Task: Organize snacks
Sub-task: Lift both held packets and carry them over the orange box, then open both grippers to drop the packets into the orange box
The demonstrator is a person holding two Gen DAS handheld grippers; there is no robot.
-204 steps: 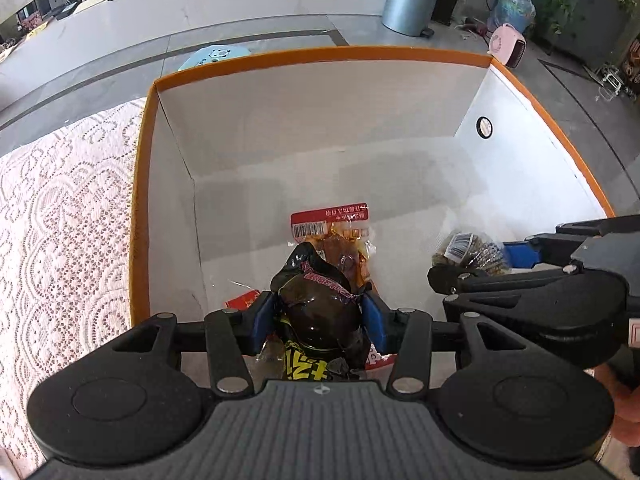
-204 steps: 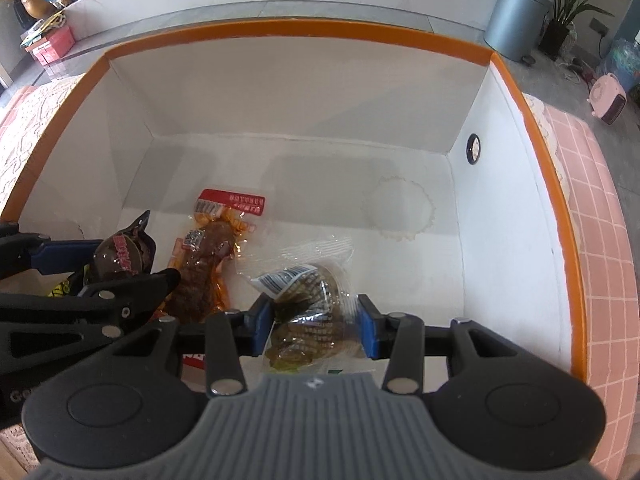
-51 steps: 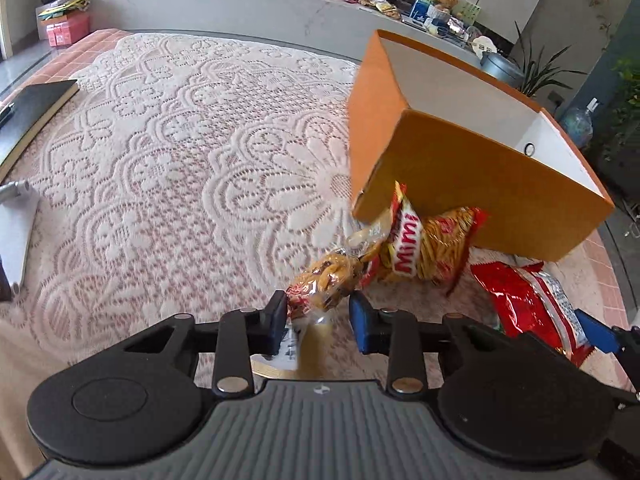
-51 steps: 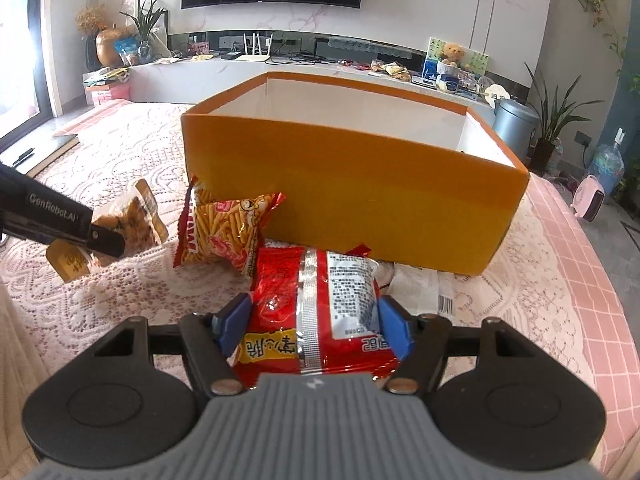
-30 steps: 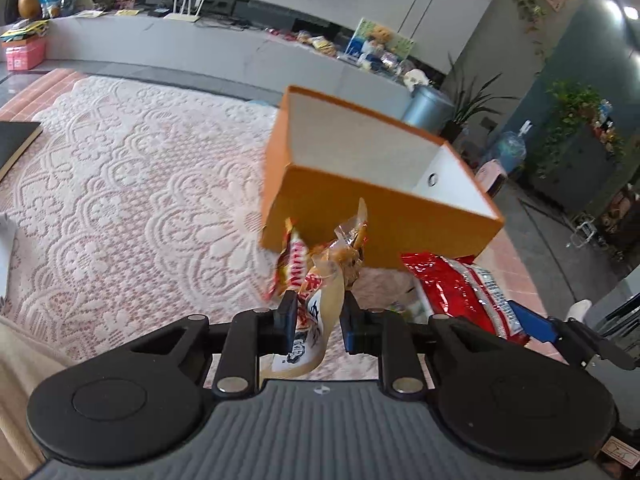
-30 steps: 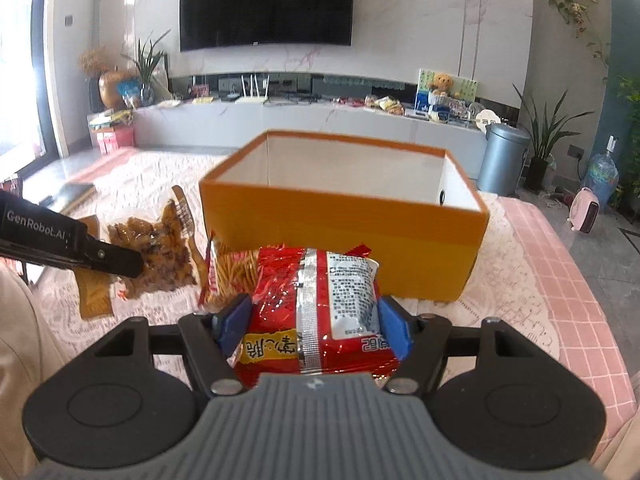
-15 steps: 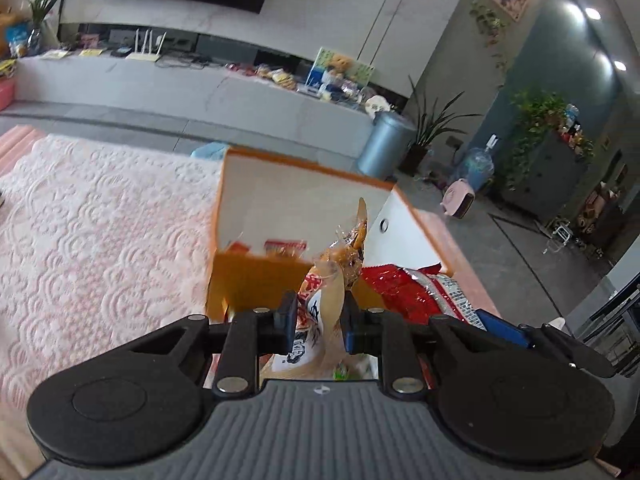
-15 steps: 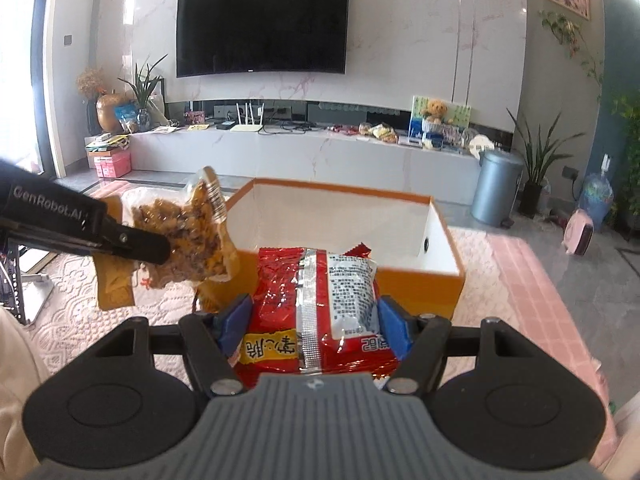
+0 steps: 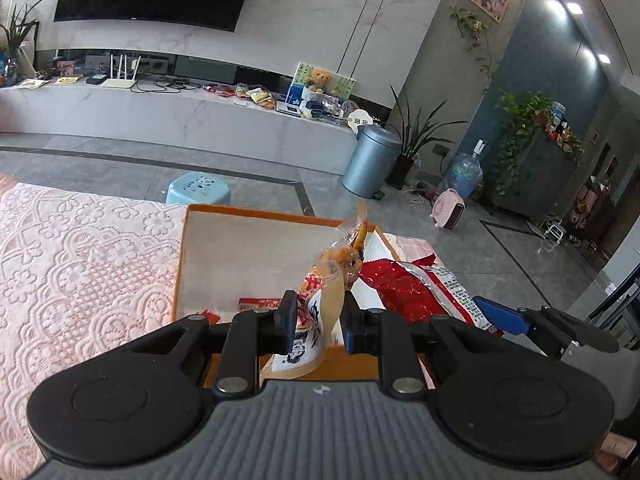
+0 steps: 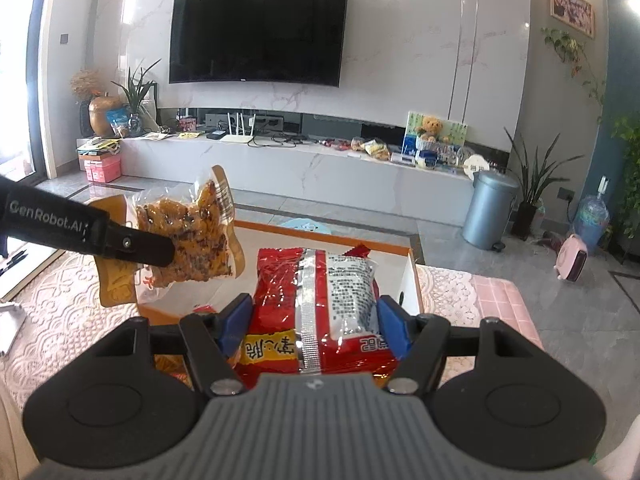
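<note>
The left gripper (image 9: 318, 322) has its fingers (image 9: 289, 315) clamped on the lower edge of a clear snack pouch (image 9: 334, 276) filled with orange-brown pieces; the pouch stands up and forward from the fingers, its sealed top tilted slightly right. The right gripper (image 10: 313, 322) grips a red foil snack bag (image 10: 316, 292) by its two sides, blue fingers (image 10: 236, 320) pressed against it, silver seam and white printed label facing up, the bag reaching forward past the fingertips. Beyond and below both sets of fingers sits the orange cardboard box (image 9: 182, 264), open at the top with a white interior; a red-labelled packet (image 9: 260, 302) lies on its floor just ahead of the left fingers. Left of the left fingers, pink lace cloth (image 9: 80, 264) covers the tabletop. In the right wrist view the pouch hangs left of the red bag, apart from it.
</note>
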